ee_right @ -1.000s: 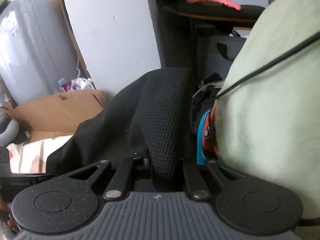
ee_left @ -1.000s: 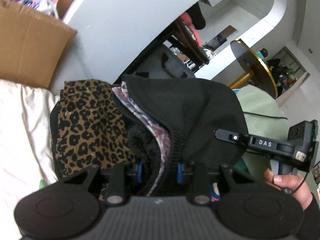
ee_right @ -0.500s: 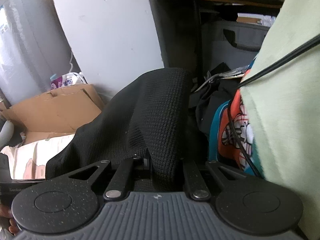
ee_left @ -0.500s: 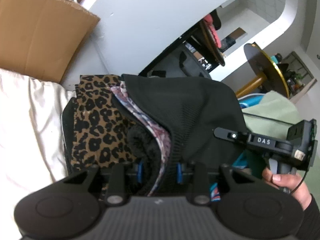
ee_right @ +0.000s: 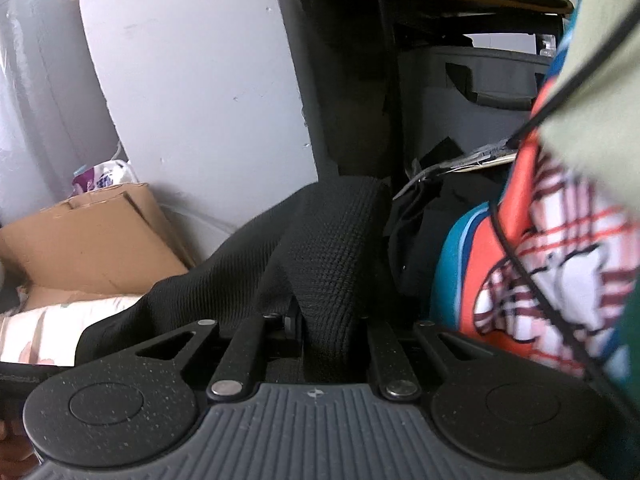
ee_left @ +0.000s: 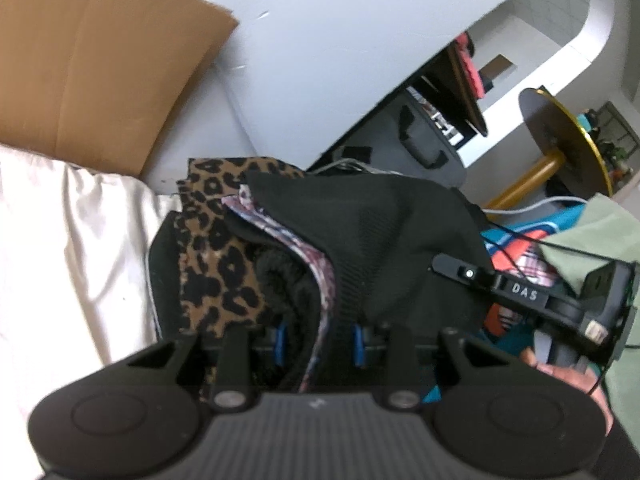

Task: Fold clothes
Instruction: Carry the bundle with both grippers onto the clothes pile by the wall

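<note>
Black knit garment (ee_left: 384, 240) slung between both jaws, each pinched shut on a bunched edge, long axis left-to-right.

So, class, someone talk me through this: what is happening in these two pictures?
A person is folding clothes with a gripper in each hand. The left gripper is clamped on a bundle of black knit garment and patterned fabric, beside a leopard-print garment. The right gripper pinches another fold of the same black knit. The knit hangs between them above a cream bedsheet, beside a cardboard box and more clothes.
</note>
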`<state>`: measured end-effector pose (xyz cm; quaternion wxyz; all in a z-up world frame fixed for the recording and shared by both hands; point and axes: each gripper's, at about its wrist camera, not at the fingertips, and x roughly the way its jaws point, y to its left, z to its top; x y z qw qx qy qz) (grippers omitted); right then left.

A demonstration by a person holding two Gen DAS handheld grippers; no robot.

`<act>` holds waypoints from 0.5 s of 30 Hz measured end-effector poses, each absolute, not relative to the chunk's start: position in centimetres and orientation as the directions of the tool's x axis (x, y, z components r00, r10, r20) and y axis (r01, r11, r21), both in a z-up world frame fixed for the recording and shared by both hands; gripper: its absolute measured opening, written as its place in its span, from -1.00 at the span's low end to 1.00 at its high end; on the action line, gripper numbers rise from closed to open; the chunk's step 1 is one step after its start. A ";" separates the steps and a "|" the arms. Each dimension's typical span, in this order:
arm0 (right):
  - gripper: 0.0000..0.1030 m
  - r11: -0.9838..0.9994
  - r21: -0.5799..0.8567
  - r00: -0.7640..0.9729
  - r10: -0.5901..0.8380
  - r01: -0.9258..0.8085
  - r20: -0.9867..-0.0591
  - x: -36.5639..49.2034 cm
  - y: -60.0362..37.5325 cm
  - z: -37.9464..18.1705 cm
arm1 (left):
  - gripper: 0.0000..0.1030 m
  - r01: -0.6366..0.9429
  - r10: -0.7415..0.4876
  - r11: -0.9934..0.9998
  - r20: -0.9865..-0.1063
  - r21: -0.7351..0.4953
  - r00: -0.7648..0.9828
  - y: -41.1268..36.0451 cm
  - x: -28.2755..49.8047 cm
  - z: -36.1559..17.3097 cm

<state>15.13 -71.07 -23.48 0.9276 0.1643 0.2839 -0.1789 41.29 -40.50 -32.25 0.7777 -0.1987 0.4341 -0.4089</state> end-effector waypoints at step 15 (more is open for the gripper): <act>-0.44 0.888 0.199 0.751 -0.210 0.415 -0.626 18.3 -73.5 -26.0 | -0.25 0.397 -0.810 0.585 -0.538 -0.708 0.235 -41.2 43.7 -33.9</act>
